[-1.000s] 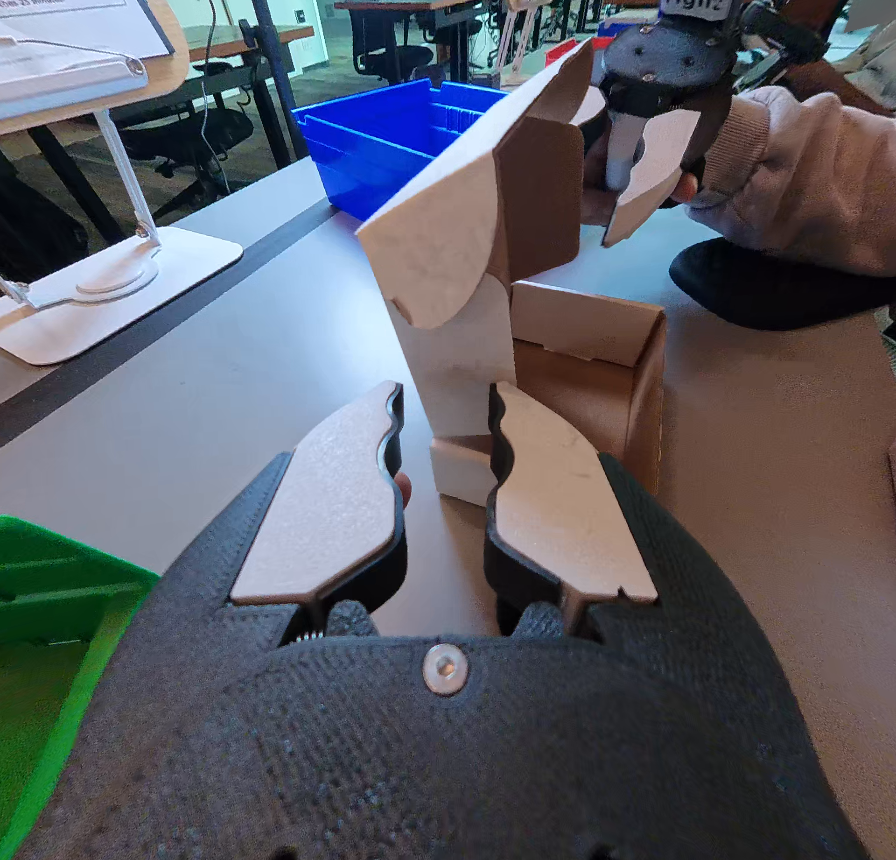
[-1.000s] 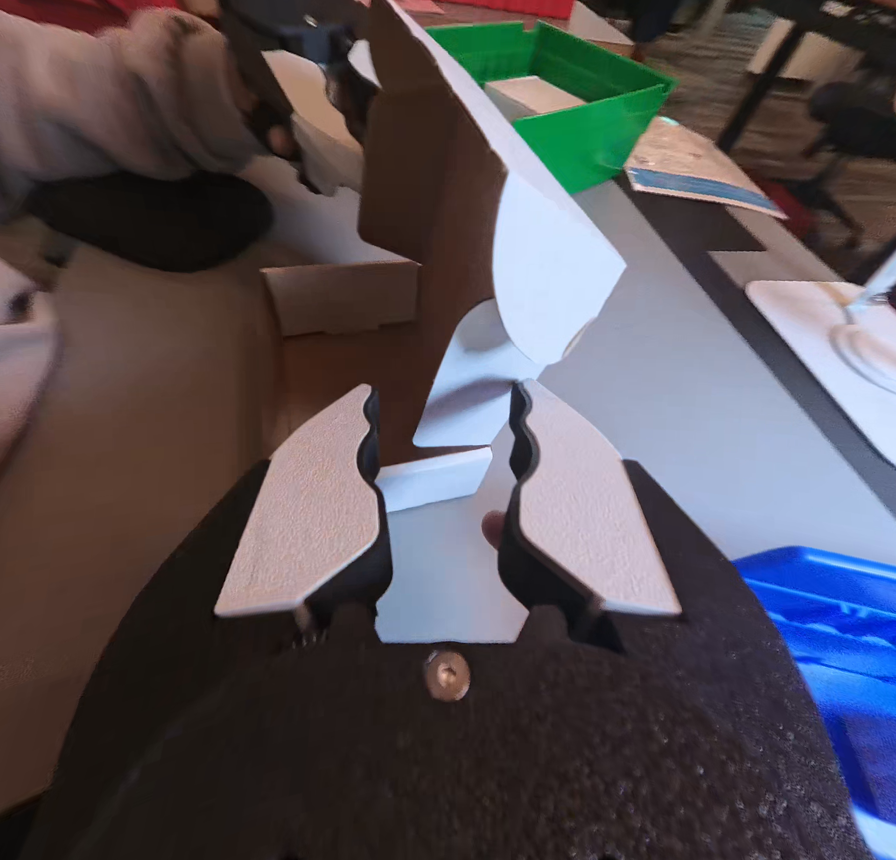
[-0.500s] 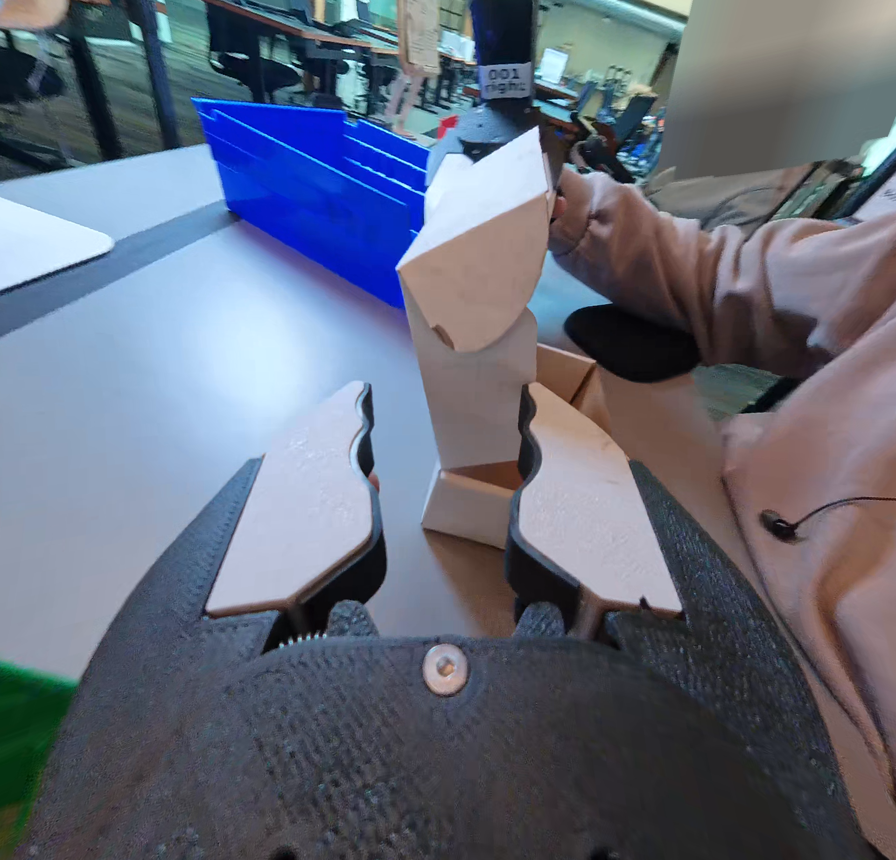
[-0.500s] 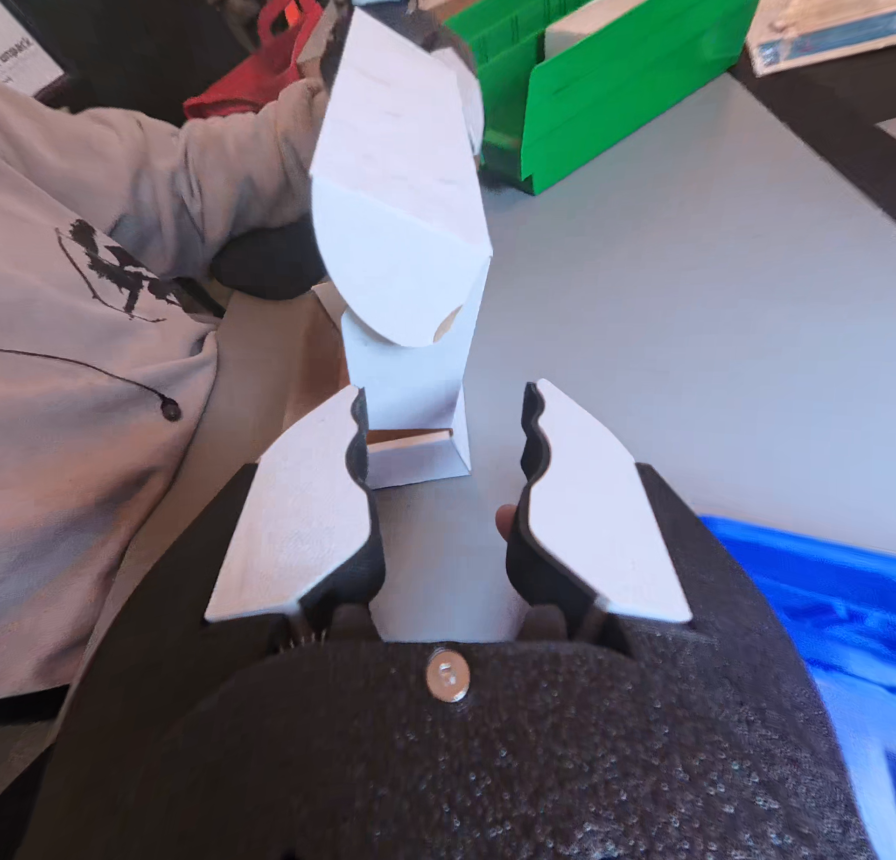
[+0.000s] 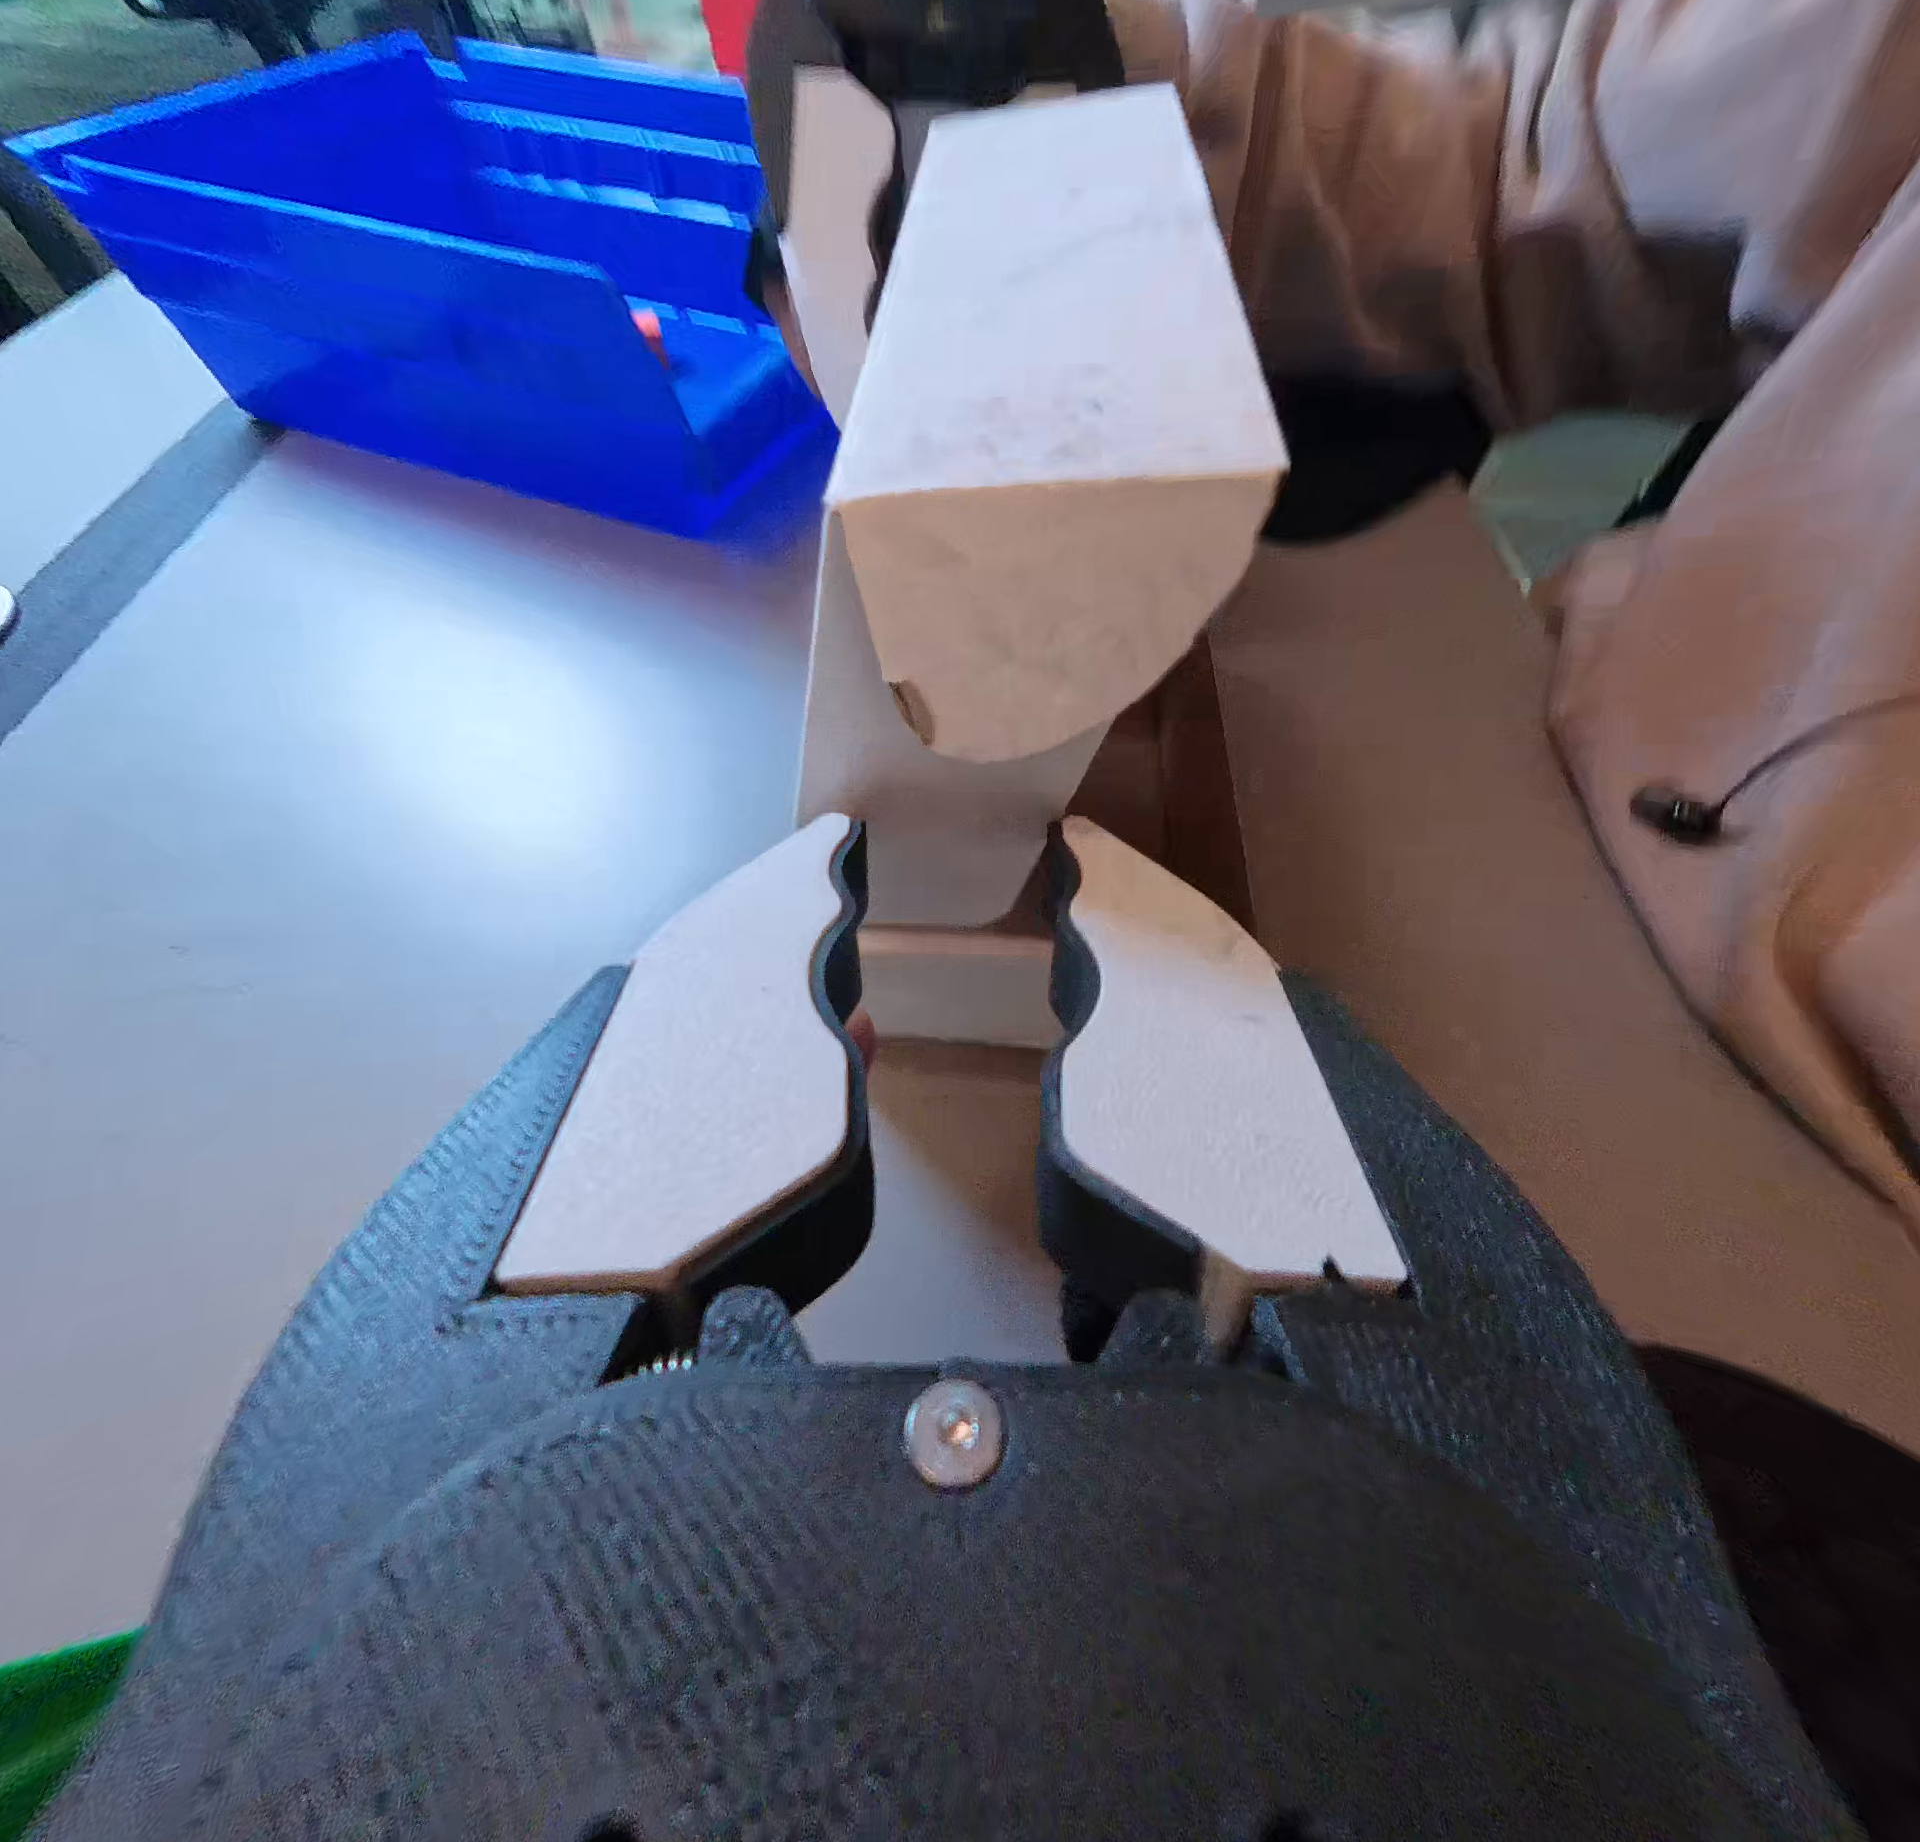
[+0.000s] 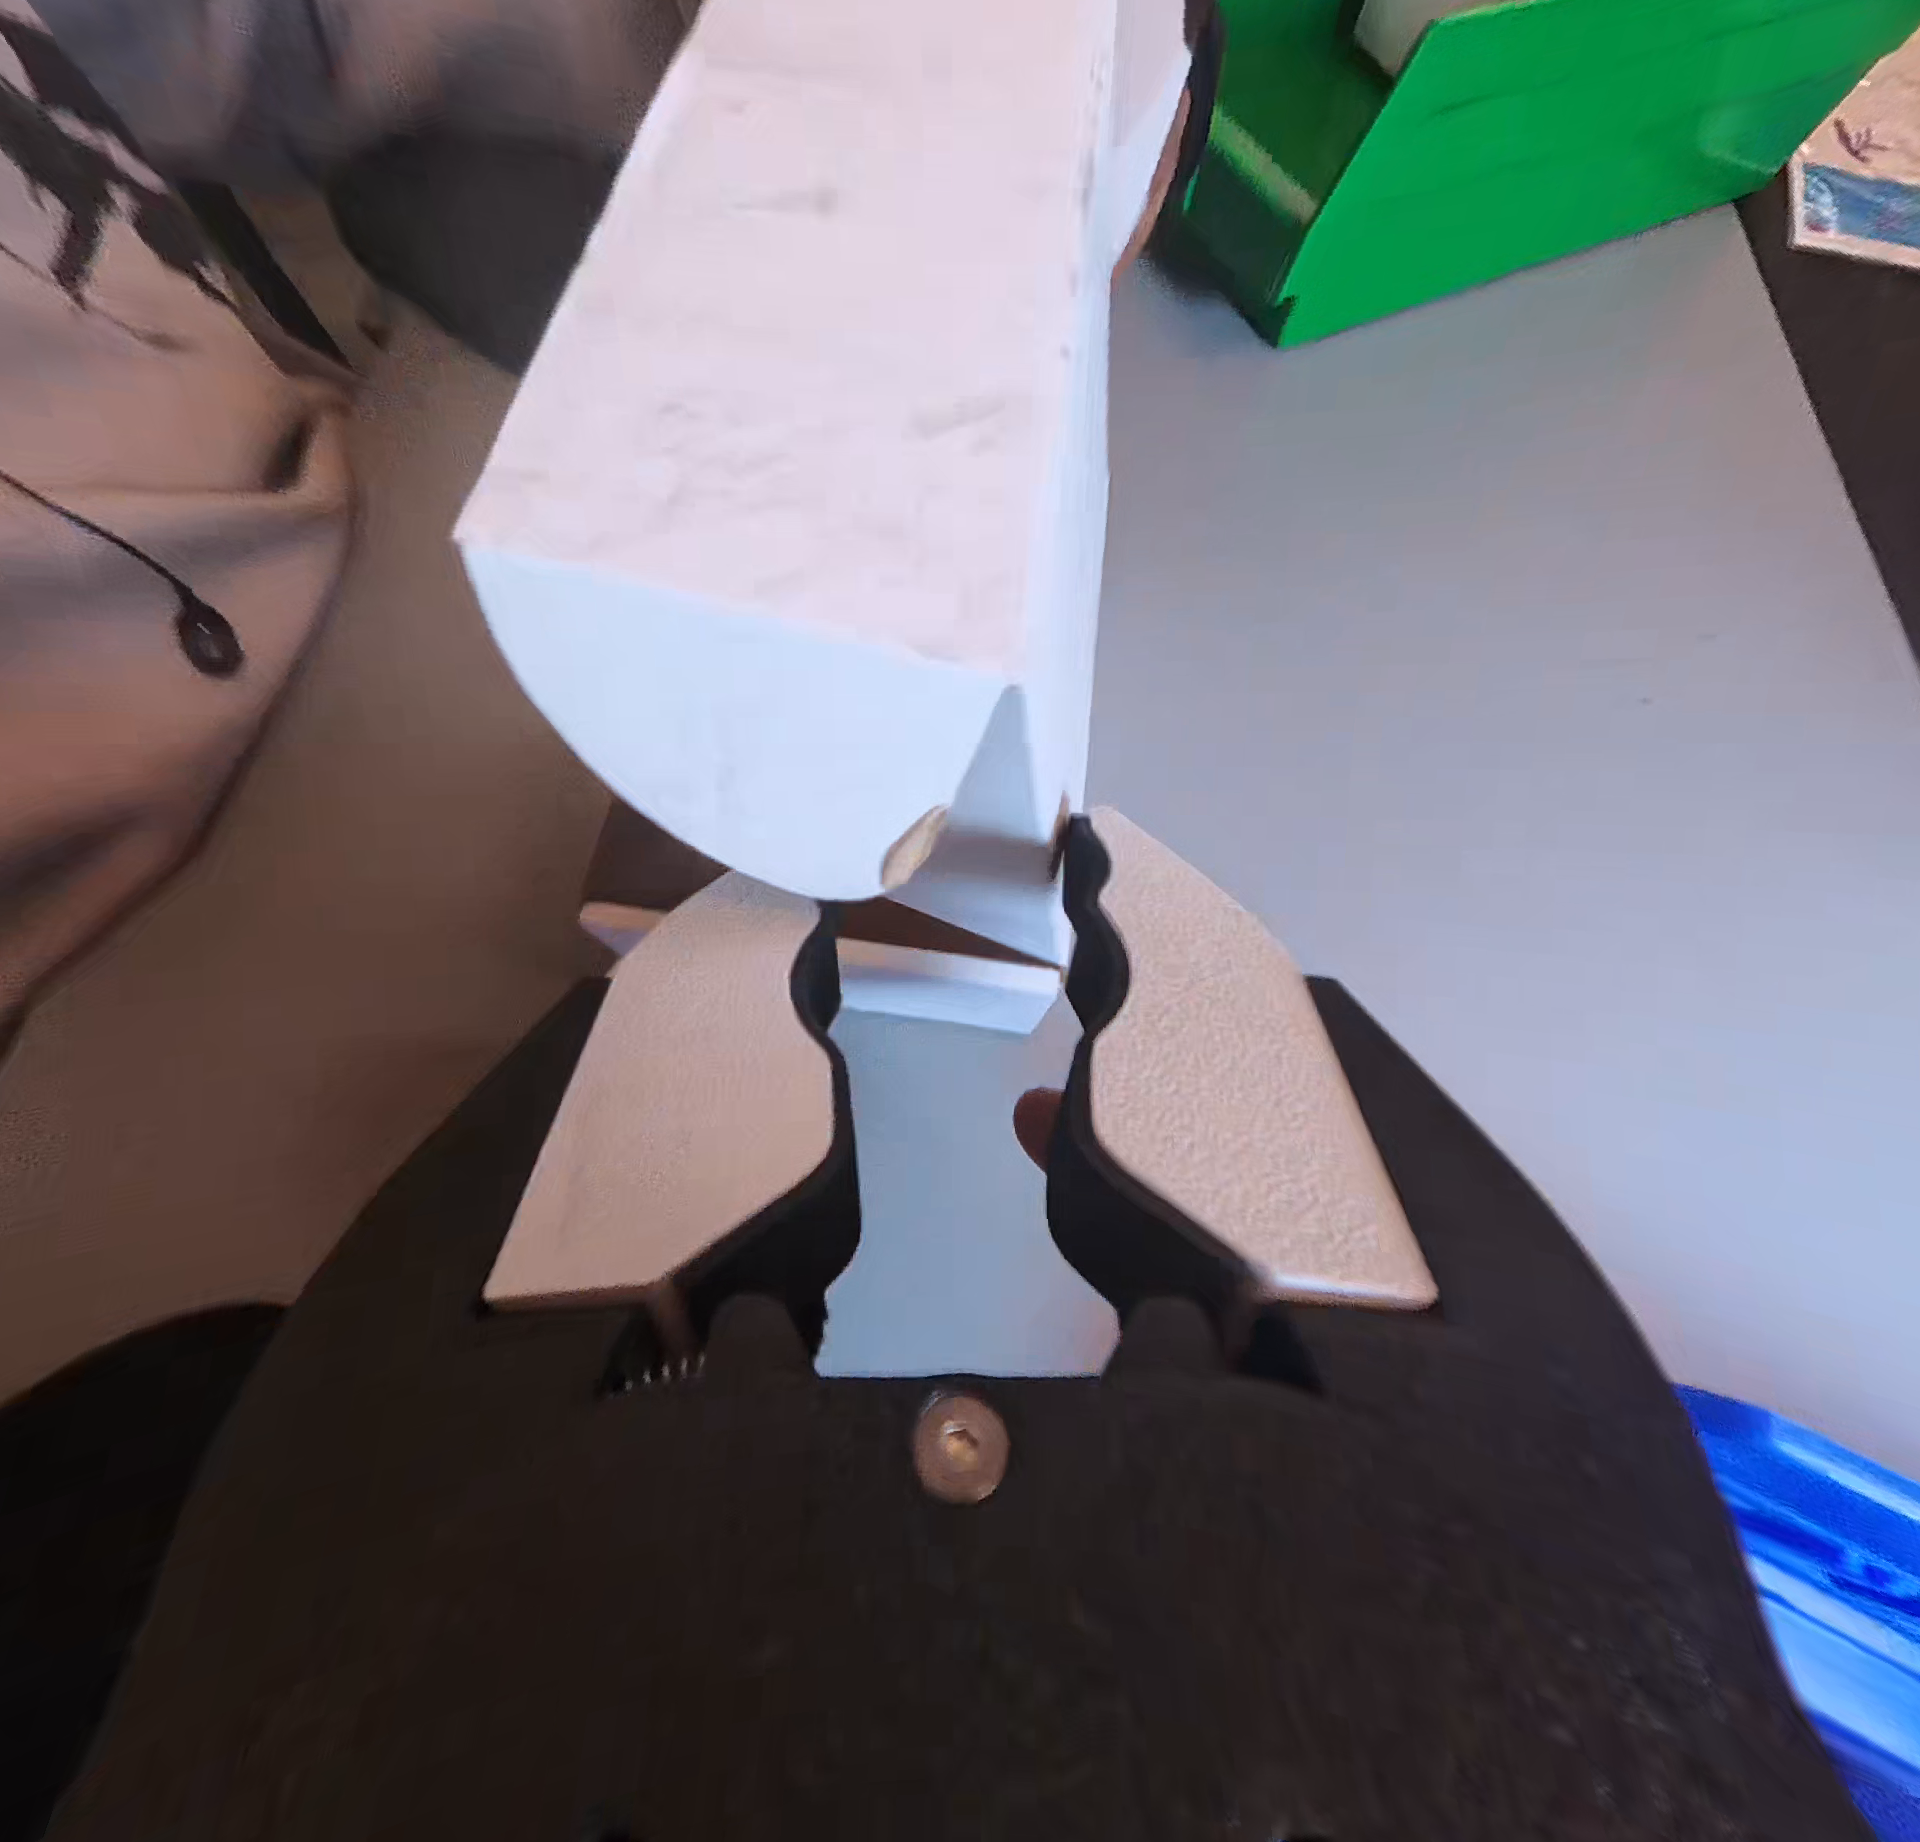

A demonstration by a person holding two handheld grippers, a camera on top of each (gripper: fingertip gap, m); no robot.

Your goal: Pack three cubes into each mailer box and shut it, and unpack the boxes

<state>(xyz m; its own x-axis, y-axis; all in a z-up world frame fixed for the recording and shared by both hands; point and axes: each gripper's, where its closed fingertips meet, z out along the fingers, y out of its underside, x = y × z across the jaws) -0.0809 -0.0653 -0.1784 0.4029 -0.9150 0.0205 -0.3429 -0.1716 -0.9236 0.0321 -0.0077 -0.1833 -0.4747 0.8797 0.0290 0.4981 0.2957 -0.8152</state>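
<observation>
Pretty tight around the middle here: the mailer box [image 5: 1039,421] stands with its lid flap reared up right ahead of both grippers, so nothing gets straight through. The worktop [image 5: 364,753] between the box and the blue bin [image 5: 416,265] is open, and so is the stretch toward the green bin [image 6: 1507,130]. The other flank is walled off by the person's sleeve [image 5: 1558,182].
</observation>
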